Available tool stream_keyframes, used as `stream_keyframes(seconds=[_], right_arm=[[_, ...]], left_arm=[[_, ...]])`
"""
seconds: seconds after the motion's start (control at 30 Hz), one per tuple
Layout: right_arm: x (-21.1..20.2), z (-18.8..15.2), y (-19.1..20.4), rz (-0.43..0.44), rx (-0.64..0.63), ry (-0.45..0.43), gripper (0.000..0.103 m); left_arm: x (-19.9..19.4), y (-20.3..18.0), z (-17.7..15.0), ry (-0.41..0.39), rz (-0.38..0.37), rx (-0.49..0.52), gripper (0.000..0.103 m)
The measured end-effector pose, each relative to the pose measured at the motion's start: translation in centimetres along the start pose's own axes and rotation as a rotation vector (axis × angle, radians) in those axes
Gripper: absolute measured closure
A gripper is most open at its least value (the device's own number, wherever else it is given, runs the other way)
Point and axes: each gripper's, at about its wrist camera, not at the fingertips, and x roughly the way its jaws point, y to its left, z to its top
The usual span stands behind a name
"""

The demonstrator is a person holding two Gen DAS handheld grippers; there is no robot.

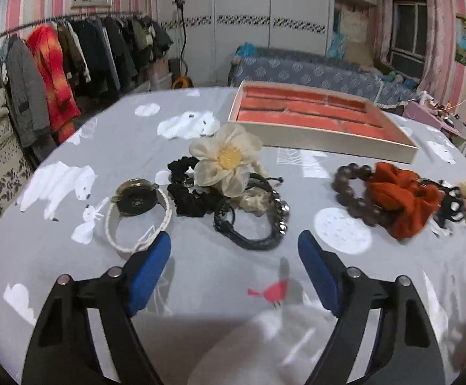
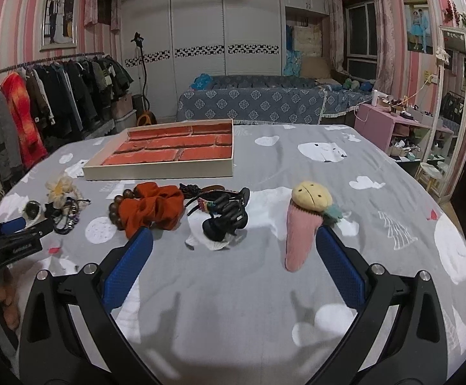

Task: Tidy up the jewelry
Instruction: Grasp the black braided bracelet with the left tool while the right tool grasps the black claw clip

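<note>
**Both grippers wide over the jewelry spread**

I see the grey printed tablecloth (image 2: pixel 265 304) bearing everything, with the red-lined tray (image 2: pixel 159 168) at the far side, its compartments bare. My right gripper (image 2: pixel 234 240) hangs spread wide and holding nothing, near the rust scrunchie (image 2: pixel 152 208). My left gripper (image 1: pixel 234 240) likewise gapes before the cream flower (image 1: pixel 224 160), watch (image 1: pixel 135 199) and black bracelet (image 1: pixel 249 227).

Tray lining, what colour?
Orange-red, inside a cream-walled tray; the right wrist view shows its compartments best.
</note>
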Motion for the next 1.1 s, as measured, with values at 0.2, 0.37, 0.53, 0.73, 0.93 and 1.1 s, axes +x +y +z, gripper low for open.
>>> stream_keyframes(seconds=[0.2, 0.37, 0.53, 0.73, 0.93, 1.1], right_arm=[[3.5, 0.9, -0.3, -0.033, -0.008, 0.067, 0.004], [6.8, 1.3, -0.9, -0.031, 0.033, 0.149, 0.004], [9.0, 1.5, -0.6, -0.043, 0.021, 0.190, 0.004], [11.4, 1.7, -0.6, -0.037, 0.024, 0.245, 0.011], [12.1, 1.7, -0.7, 0.036, 0.045, 0.272, 0.059], [10.2, 1.7, -0.5, 0.057, 0.042, 0.239, 0.059]], left_arm=[[2.5, 0.6, 1.2, 0.060, 0.000, -0.005, 0.036], [4.8, 0.6, 1.4, 0.142, -0.017, 0.007, 0.056], [5.2, 0.4, 1.6, 0.140, -0.038, 0.025, 0.072], [5.5, 0.5, 1.9, 0.142, -0.064, 0.015, 0.083], [5.2, 0.7, 1.9, 0.137, -0.083, -0.001, 0.090], [3.6, 0.6, 1.5, 0.127, -0.106, -0.005, 0.091]])
